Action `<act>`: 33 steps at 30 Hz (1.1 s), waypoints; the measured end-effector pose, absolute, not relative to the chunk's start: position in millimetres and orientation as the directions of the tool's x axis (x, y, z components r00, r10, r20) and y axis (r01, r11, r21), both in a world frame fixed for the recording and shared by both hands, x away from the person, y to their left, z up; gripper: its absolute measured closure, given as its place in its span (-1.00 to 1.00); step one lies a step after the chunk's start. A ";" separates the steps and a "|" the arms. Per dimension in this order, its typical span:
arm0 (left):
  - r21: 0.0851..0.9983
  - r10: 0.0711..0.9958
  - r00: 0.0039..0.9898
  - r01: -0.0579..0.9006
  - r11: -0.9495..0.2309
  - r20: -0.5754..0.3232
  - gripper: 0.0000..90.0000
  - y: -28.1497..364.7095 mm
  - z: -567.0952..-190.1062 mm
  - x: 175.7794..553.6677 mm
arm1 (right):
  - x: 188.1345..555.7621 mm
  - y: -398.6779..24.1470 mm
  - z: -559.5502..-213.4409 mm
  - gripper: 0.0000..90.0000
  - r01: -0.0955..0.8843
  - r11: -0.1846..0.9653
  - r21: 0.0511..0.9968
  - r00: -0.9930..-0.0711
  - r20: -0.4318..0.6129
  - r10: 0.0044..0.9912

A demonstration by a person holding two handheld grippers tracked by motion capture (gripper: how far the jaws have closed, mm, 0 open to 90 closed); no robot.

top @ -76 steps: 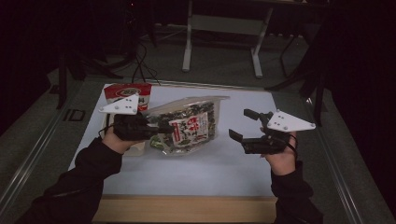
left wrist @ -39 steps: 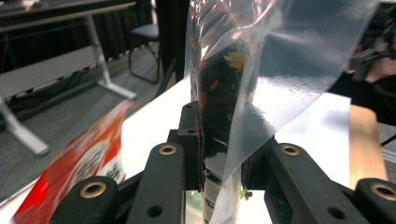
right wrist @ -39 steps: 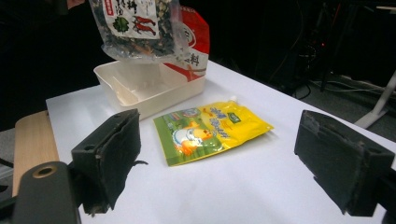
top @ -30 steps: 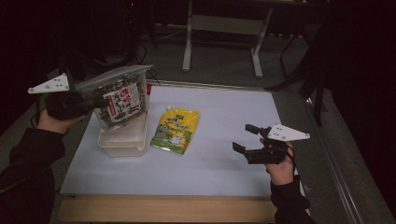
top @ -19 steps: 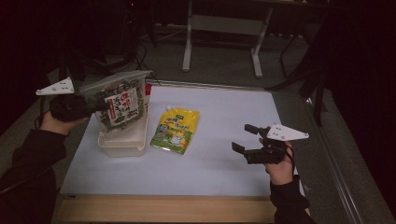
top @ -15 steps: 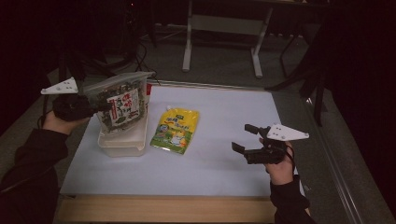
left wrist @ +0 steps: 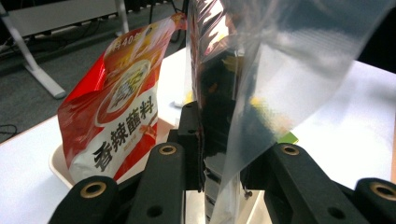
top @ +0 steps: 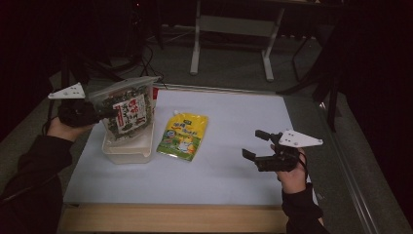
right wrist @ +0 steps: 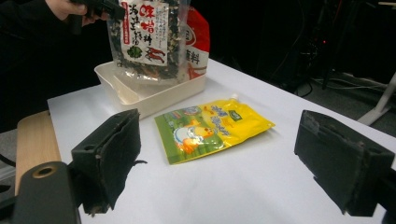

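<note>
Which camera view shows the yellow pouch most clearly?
The right gripper view: the yellow pouch lies flat, close and whole. The high view shows it whole but small. The left gripper view gives just a green sliver behind the clear bag.

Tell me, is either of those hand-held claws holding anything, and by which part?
The left gripper holds the clear seaweed snack bag by its side edge, above the cream tray. The right gripper holds nothing; its jaws stand open.

seaweed bag (top: 127, 111): clear glossy plastic film with a paper-look printed label
red bag (left wrist: 116, 100): shiny crinkled foil-like plastic
yellow pouch (top: 183, 135): smooth glossy plastic
tray (top: 127, 151): cream plastic, smooth, dull sheen
table top (top: 229, 146): matt white sheet; near edge bare wood
right gripper (top: 256, 145): matt black plastic jaws, rough worn pads
</note>
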State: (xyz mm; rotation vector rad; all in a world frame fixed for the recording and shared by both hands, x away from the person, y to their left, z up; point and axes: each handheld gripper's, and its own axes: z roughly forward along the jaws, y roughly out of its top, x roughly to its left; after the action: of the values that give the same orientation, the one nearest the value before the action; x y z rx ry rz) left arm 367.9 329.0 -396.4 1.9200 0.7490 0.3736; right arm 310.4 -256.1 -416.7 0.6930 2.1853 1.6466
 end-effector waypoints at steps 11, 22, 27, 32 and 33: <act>0.878 0.645 0.762 0.348 -0.329 -0.060 0.68 320.6 -417.3 376.6 | 309.9 -256.3 -418.8 -0.69 0.191 0.216 0.958 -0.833 0.041 0.552; 0.912 0.656 0.746 0.339 -0.232 -0.111 0.67 341.1 -438.3 371.4 | 309.1 -255.3 -421.0 -0.69 0.193 0.222 0.956 -0.838 0.043 0.544; 0.919 0.672 0.731 0.338 -0.202 -0.122 0.66 348.4 -446.1 372.1 | 308.9 -252.9 -421.0 -0.69 0.189 0.226 0.956 -0.842 0.040 0.538; 0.922 0.684 0.721 0.331 -0.201 -0.110 0.63 348.9 -447.4 372.0 | 309.3 -252.5 -423.3 -0.69 0.197 0.228 0.954 -0.843 0.046 0.536; 0.923 0.691 0.715 0.328 -0.203 -0.102 0.62 348.2 -447.5 371.4 | 309.4 -252.3 -423.5 -0.69 0.197 0.227 0.954 -0.843 0.046 0.536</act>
State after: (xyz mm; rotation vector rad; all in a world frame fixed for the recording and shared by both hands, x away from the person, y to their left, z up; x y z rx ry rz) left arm 371.4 348.2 -447.5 1.8033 0.8024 0.4058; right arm 309.4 -252.3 -423.5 0.6854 2.2131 1.6512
